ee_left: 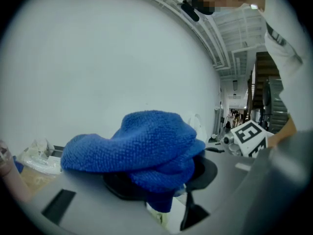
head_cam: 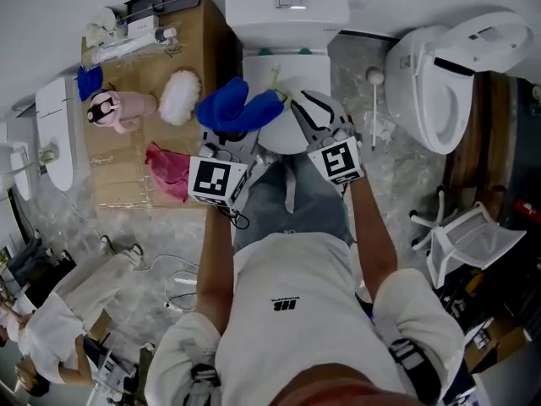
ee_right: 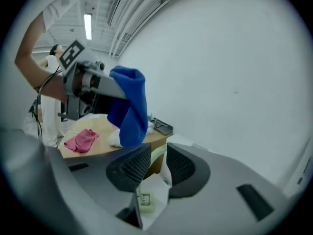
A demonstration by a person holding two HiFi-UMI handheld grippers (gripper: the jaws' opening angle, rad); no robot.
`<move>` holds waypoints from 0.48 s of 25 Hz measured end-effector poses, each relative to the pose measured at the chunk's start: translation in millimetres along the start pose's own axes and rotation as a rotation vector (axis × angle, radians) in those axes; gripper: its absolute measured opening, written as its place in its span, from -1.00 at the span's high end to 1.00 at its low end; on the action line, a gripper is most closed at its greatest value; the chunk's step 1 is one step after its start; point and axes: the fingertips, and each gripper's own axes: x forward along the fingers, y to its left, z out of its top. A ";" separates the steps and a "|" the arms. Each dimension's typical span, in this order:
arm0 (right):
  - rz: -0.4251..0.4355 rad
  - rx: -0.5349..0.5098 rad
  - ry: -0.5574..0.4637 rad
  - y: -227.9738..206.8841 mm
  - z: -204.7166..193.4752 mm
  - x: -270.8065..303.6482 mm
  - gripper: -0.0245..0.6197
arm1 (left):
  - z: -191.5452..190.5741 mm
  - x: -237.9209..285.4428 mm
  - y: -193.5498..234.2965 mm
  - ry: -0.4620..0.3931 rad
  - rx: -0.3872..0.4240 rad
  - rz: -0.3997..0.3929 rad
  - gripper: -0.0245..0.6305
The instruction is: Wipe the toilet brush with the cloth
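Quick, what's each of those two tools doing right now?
Left tool: closed, holding the blue cloth.
Right tool: closed, it seems, on the pale toilet brush between its jaws.

Cloth (head_cam: 230, 108): blue, looped microfibre, bunched into a thick wad. It's pinched in the left gripper (ee_left: 164, 182) and folds over both jaws, with one lobe spilling off to the side. In the right gripper view it hangs limp off the jaw tips, in mid-air. In the head view it sits over the toilet lid, in front of the tank.

Toilet brush (head_cam: 277, 81): thin, white and pale green. It's clamped between the right gripper (ee_right: 159, 163) pads, slim end poking out toward the tank. It passes just beside the cloth's right lobe; can't tell if they touch.
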 end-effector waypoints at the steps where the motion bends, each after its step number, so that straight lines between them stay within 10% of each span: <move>1: -0.006 0.015 -0.020 -2.8 11.2 -6.6 0.63 | 3.6 -2.7 -1.3 -0.002 -0.002 0.000 0.35; 12: -0.112 0.081 -0.086 -0.2 80.6 -79.3 0.79 | 30.7 -44.8 -20.1 -0.018 -0.015 -0.023 0.35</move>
